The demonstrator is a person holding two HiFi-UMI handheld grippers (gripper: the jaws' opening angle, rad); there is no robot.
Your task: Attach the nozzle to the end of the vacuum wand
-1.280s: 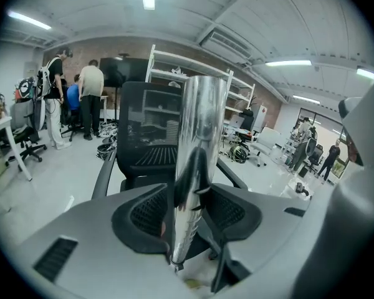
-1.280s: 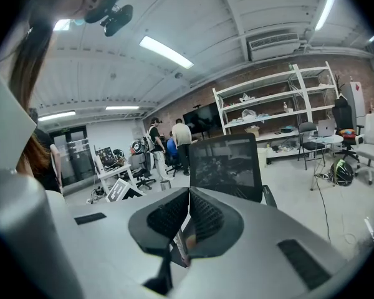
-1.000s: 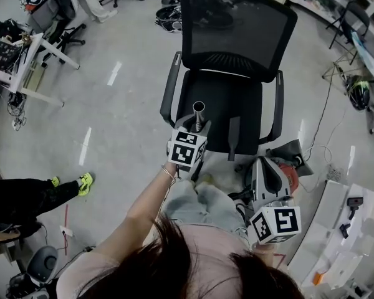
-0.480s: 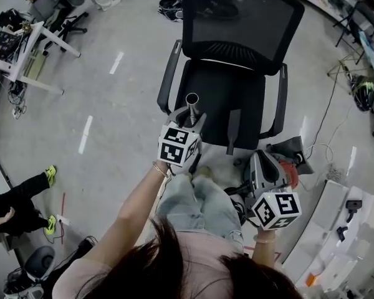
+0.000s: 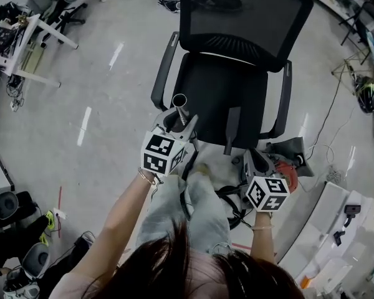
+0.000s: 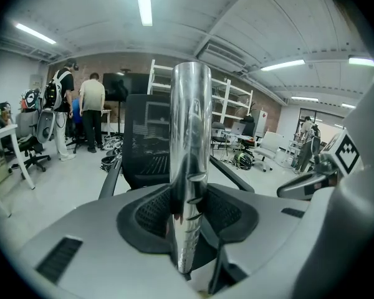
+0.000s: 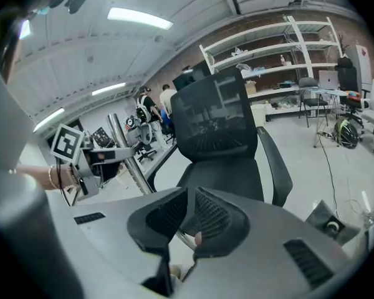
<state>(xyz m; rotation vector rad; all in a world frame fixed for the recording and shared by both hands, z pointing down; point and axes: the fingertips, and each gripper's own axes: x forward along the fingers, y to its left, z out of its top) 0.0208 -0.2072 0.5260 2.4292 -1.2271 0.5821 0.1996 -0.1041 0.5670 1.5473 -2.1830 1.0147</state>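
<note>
Within the left gripper [image 6: 188, 229], firmly clamped, rises the wand [image 6: 191, 129] (right gripper [image 7: 190, 229] closed).

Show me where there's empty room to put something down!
The chair seat is bare between the nozzle lying on it and the armrest on the desk's side. The grey floor between the chair and the white desk is open too. It is crowded on the chair's other side: the vacuum, a dark bag and cables.
</note>
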